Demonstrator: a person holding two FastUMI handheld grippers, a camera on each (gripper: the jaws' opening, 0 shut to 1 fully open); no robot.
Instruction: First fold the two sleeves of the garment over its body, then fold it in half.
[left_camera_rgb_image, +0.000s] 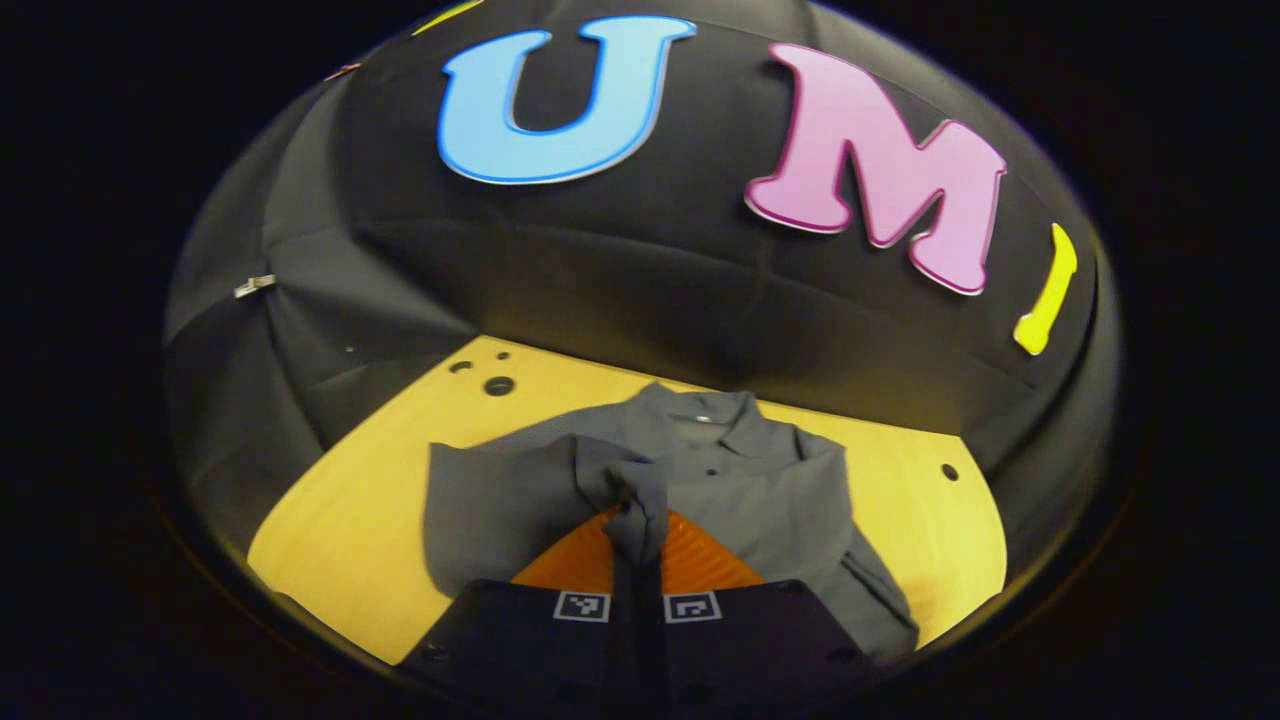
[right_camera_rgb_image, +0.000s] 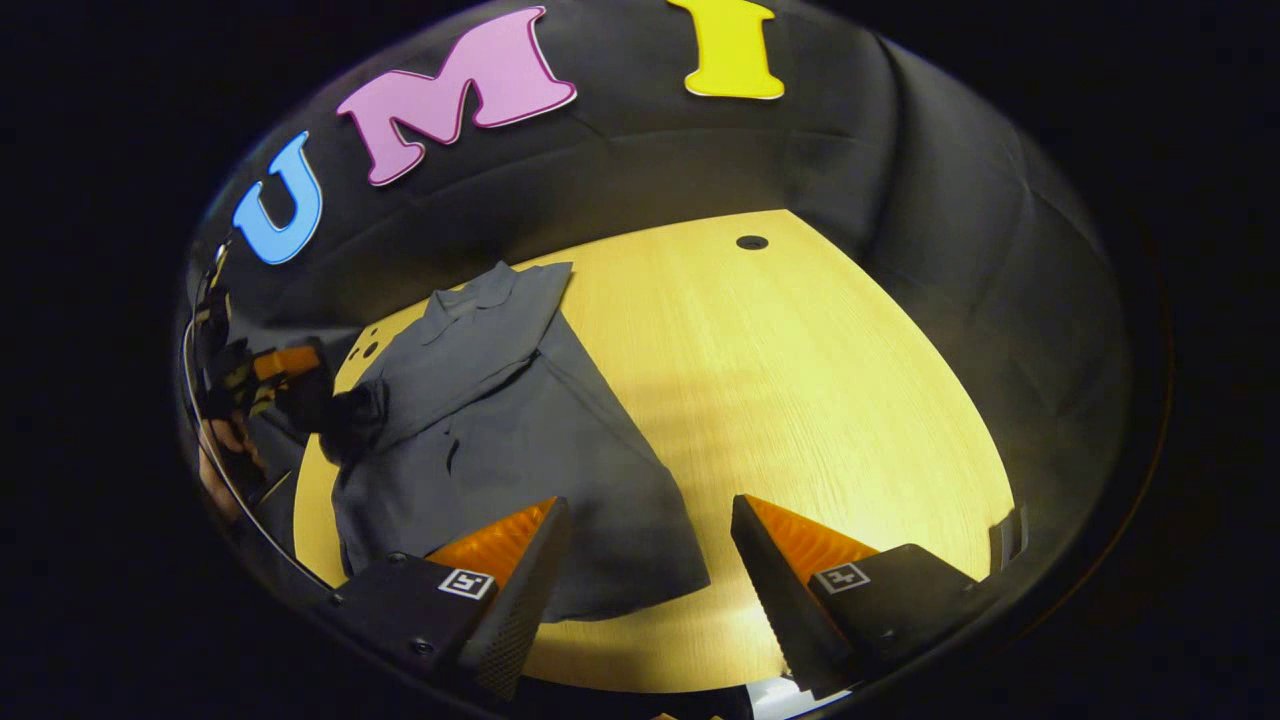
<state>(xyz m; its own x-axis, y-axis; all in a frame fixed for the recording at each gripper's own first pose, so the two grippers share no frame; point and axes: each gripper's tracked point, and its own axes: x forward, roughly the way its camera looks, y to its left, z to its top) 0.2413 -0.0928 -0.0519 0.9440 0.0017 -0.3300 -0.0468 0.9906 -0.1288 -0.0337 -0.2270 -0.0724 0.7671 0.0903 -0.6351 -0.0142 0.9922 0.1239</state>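
A grey collared shirt (left_camera_rgb_image: 740, 480) lies on the yellow wooden table (left_camera_rgb_image: 340, 530), collar toward the booth wall. My left gripper (left_camera_rgb_image: 637, 545) is shut on the end of one sleeve (left_camera_rgb_image: 640, 505), holding it lifted over the shirt's body. In the right gripper view the same shirt (right_camera_rgb_image: 500, 440) spreads across the table's left part, and the left gripper (right_camera_rgb_image: 335, 410), held by a hand, pinches the sleeve at the shirt's left edge. My right gripper (right_camera_rgb_image: 648, 560) stands open above the shirt's lower hem and the bare table, with nothing between its fingers.
The table (right_camera_rgb_image: 800, 400) has small round holes near its far edge (right_camera_rgb_image: 751, 242) and back left corner (left_camera_rgb_image: 498, 385). Black cloth walls close in the back and sides. Bare wood stretches to the right of the shirt in the right gripper view.
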